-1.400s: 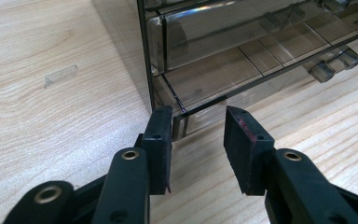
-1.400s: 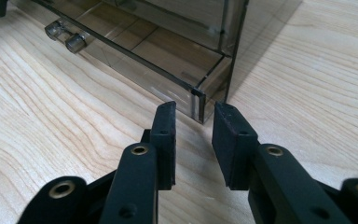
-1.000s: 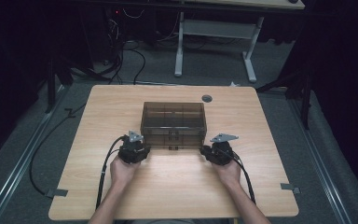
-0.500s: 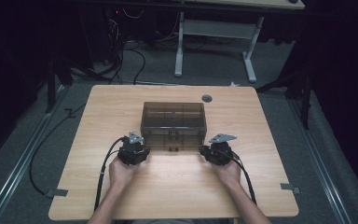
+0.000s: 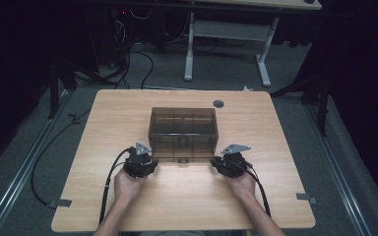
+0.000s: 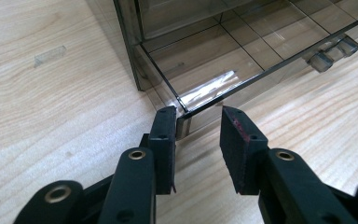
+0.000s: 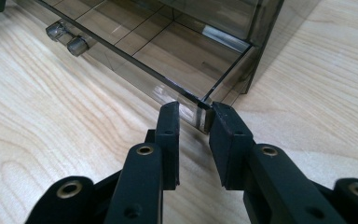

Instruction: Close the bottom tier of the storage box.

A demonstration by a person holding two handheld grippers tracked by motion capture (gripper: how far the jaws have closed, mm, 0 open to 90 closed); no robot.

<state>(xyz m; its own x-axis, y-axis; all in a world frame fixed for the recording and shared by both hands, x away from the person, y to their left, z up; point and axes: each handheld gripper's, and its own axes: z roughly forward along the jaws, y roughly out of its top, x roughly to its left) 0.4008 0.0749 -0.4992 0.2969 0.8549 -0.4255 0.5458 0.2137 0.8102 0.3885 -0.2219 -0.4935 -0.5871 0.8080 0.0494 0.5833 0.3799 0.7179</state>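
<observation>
drawer box (image 5: 182, 129) between both grippers

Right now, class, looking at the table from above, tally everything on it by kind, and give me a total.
Smoky clear plastic drawer cabinet: 1
Hand-held grippers: 2, left gripper and right gripper
Round grey grommet cap in the tabletop: 1
Total: 4

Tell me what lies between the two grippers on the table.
In the high view, the pulled-out drawer front of the smoky plastic box spans between left gripper and right gripper.
</observation>
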